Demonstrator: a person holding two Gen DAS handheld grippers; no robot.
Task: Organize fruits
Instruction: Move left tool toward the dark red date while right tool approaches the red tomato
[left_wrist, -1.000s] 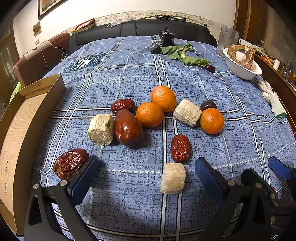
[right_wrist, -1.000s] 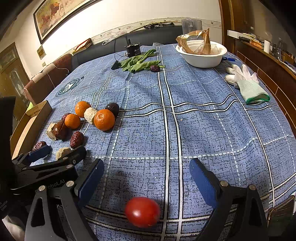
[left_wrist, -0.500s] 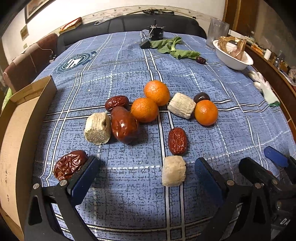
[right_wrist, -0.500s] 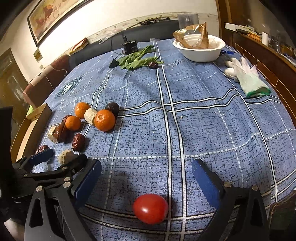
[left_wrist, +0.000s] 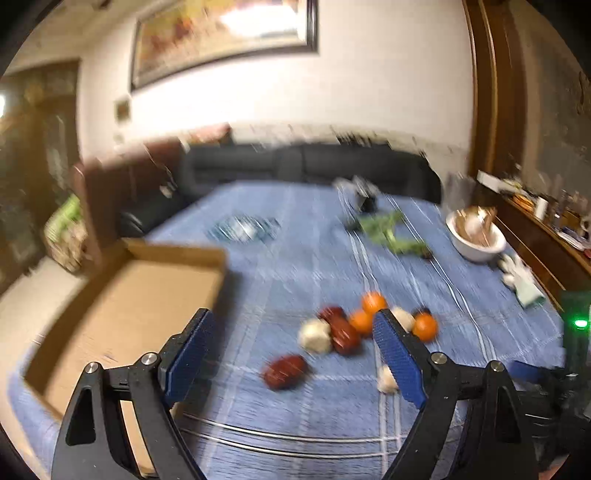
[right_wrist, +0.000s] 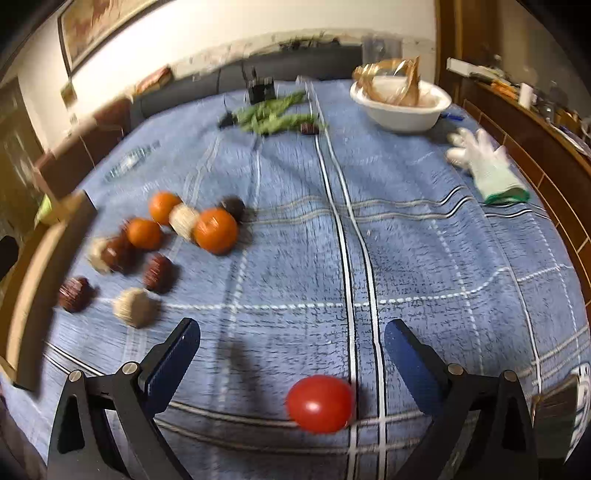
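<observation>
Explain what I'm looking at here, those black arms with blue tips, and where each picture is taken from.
A person holds two hand-held grippers, each with a camera looking along its fingers. In the blurry left view the left gripper, closing with nothing between its blue pads, faces a brown cardboard box. In the right view the open right gripper holds nothing, above a round red tomato. On the blue checked tablecloth lie round orange tangerines, wrinkled dark red dates and pale beige chunks.

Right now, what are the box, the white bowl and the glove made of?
The box looks like plain brown cardboard, matte, with thin folded walls. The white bowl is smooth and slightly glossy, plastic or ceramic; I can't tell which. The glove looks like knitted white fabric with a green cuff edge.
</observation>
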